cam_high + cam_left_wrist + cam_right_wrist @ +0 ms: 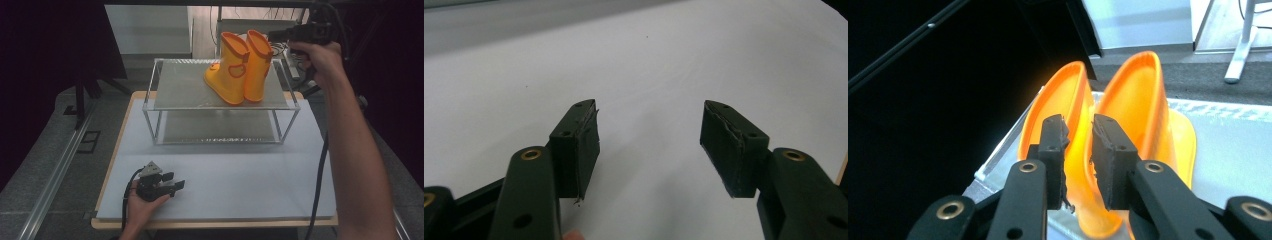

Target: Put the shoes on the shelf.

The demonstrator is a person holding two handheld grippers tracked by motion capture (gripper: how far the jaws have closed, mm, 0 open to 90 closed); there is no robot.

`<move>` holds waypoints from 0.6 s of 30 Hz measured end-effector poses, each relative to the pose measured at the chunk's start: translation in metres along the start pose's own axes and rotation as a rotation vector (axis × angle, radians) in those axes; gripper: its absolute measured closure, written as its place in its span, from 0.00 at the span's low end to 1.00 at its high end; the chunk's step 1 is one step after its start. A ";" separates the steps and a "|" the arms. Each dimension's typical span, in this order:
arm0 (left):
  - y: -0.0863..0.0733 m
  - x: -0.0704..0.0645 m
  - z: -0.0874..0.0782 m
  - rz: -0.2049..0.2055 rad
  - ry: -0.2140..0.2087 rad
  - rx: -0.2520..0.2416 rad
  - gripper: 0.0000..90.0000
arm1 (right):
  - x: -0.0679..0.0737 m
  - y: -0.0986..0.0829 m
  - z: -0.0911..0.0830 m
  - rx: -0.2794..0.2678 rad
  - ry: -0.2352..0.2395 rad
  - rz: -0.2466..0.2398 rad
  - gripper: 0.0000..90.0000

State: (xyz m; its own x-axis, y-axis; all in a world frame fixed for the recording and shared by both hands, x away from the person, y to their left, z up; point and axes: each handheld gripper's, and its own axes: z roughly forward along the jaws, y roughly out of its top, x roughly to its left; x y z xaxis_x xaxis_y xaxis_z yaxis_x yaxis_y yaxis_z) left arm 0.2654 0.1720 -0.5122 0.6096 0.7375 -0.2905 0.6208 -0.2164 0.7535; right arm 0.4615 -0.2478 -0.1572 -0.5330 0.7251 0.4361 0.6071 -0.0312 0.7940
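Boots (239,67) upright on shelf (180,87), toes pt front-left; right tool (1079,145) pinching cuffs.

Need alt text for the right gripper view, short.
The right tool, its two black jaws close together, pinches the adjoining inner walls of a pair of yellow-orange rubber boots, one jaw inside each boot opening. The boots stand on the top of a glass-and-metal shelf, with dark surroundings at left and a grey floor behind.
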 end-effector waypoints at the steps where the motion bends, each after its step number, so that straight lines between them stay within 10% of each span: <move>1: 0.000 0.000 0.000 -0.002 0.003 -0.001 0.45 | -0.001 -0.003 -0.004 -0.001 -0.004 -0.009 0.85; 8: 0.000 -0.001 0.000 -0.001 0.007 0.003 0.45 | -0.018 -0.041 -0.019 0.016 -0.039 -0.049 0.91; 18: 0.000 -0.001 0.002 0.004 0.009 0.009 0.45 | -0.067 -0.092 0.016 0.094 -0.111 -0.011 0.98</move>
State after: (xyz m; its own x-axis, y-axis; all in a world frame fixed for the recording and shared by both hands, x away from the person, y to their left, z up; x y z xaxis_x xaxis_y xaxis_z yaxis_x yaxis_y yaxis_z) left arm 0.2655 0.1701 -0.5128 0.6078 0.7423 -0.2819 0.6227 -0.2253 0.7493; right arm 0.4509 -0.2825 -0.2668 -0.4747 0.7968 0.3739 0.6567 0.0377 0.7532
